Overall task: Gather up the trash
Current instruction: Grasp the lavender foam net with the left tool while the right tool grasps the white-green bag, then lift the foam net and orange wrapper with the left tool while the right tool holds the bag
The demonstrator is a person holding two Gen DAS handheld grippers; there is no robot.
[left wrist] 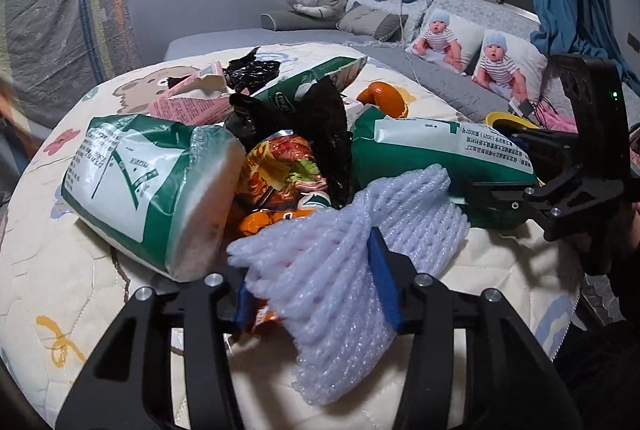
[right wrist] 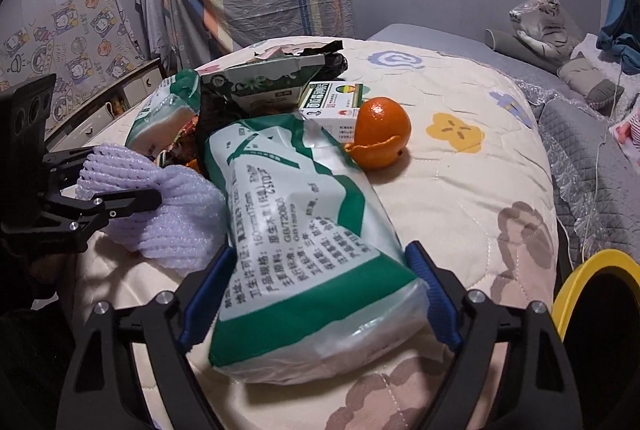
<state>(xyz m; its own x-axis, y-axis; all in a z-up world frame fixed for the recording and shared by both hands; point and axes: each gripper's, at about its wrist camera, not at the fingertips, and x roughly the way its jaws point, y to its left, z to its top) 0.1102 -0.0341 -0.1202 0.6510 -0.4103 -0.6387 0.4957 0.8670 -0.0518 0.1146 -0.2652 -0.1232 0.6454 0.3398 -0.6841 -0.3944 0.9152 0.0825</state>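
Left tongs (left wrist: pixel 316 286) pinch foam net (left wrist: pixel 340 250); right tongs (right wrist: pixel 316 294) clamp tissue pack (right wrist: pixel 304 242), hiding wrappers.

Right gripper (right wrist: pixel 320 294) with blue fingers (right wrist: pixel 430 294) on either side of a green-and-white tissue pack (right wrist: pixel 304 250), apparently touching its sides. Beyond it, a peeled orange (right wrist: pixel 382 136) lies beside a small box (right wrist: pixel 332 102). At left, the left gripper (right wrist: pixel 120 204) pinches white foam netting (right wrist: pixel 172 214) on the quilted bed (right wrist: pixel 460 190).
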